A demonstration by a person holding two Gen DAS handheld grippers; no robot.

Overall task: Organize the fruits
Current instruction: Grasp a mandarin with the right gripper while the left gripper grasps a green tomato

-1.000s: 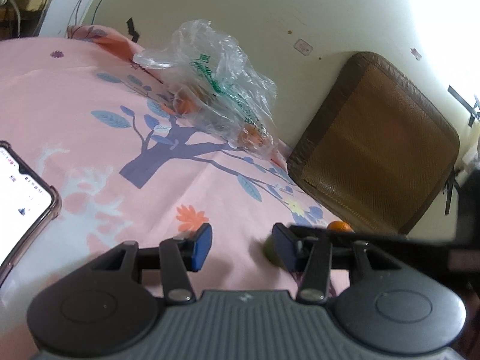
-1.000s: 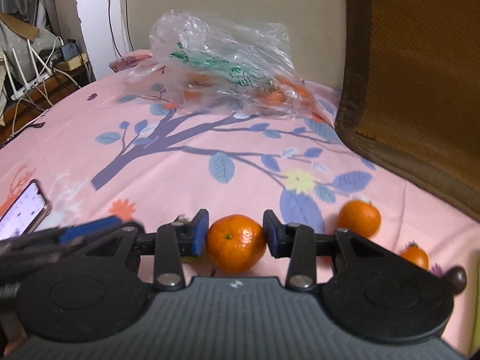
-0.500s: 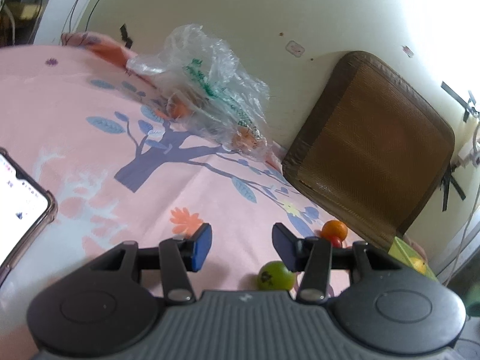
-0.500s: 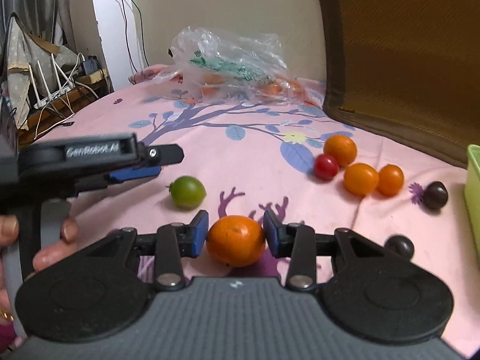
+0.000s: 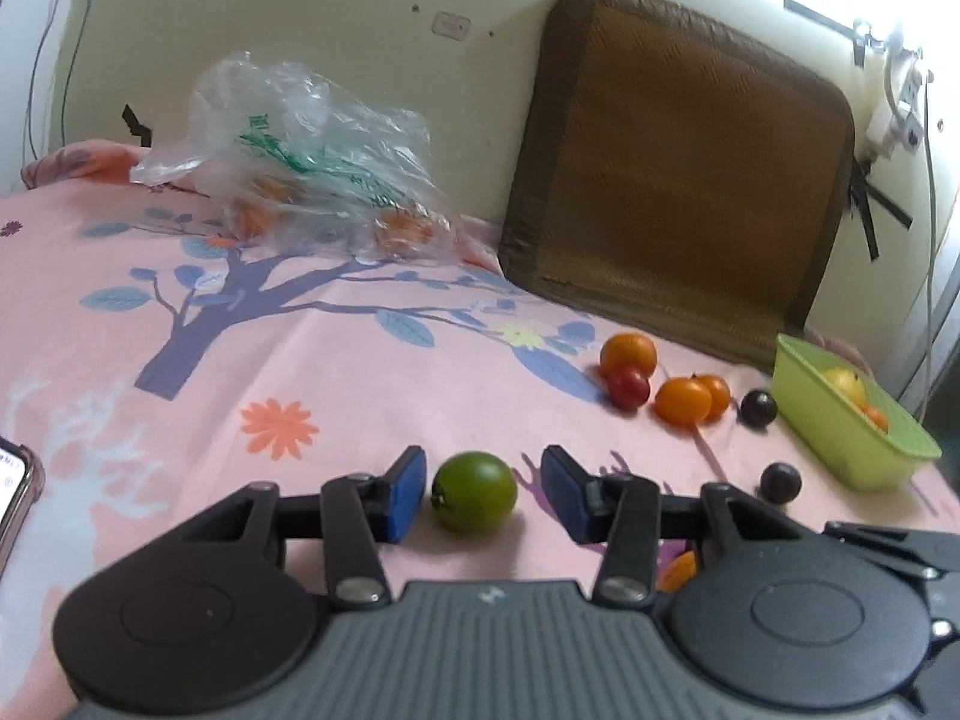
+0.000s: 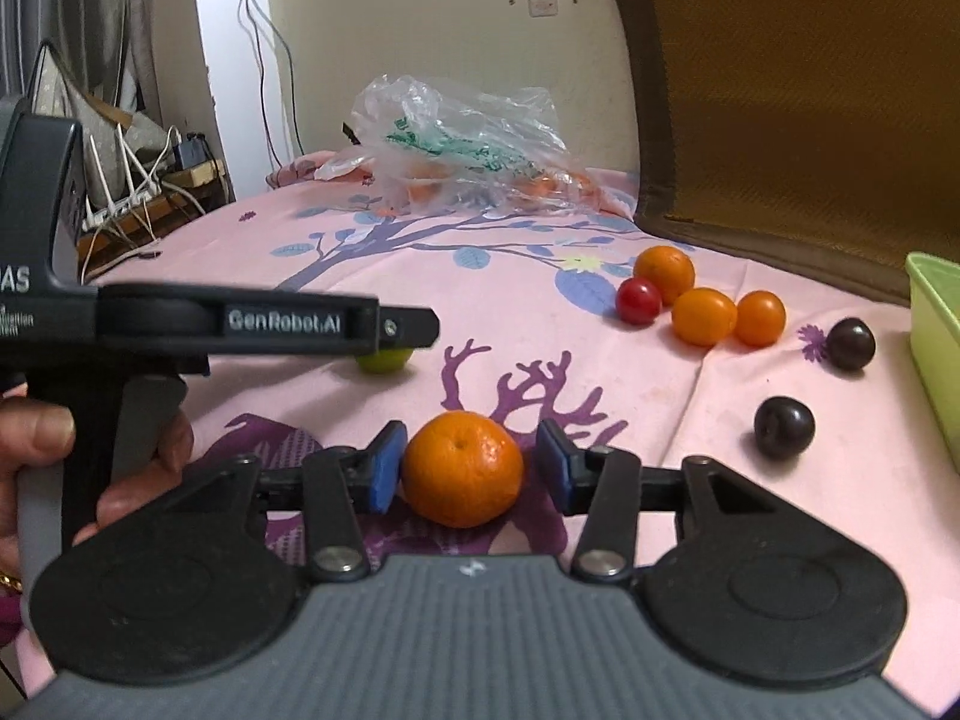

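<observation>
My left gripper (image 5: 483, 495) is open, with a green fruit (image 5: 474, 491) lying on the pink sheet between its blue pads, not touched. My right gripper (image 6: 468, 468) is open around an orange mandarin (image 6: 462, 468) resting on the sheet, with small gaps at both pads. Three orange fruits (image 6: 703, 316), a red one (image 6: 638, 300) and two dark plums (image 6: 783, 426) lie to the right. A green basket (image 5: 852, 420) holding yellow and orange fruit stands at the far right. The left gripper body (image 6: 240, 324) crosses the right wrist view, hiding most of the green fruit (image 6: 384, 360).
A clear plastic bag (image 5: 312, 162) with oranges lies at the back by the wall. A brown cushion (image 5: 678, 180) leans on the wall. A phone (image 5: 15, 489) lies at the left edge. Cables and a router (image 6: 132, 180) sit beyond the bed's left side.
The right gripper has opened and set the mandarin on the sheet. The left gripper has turned right and moved in, so the green fruit now sits between its pads.
</observation>
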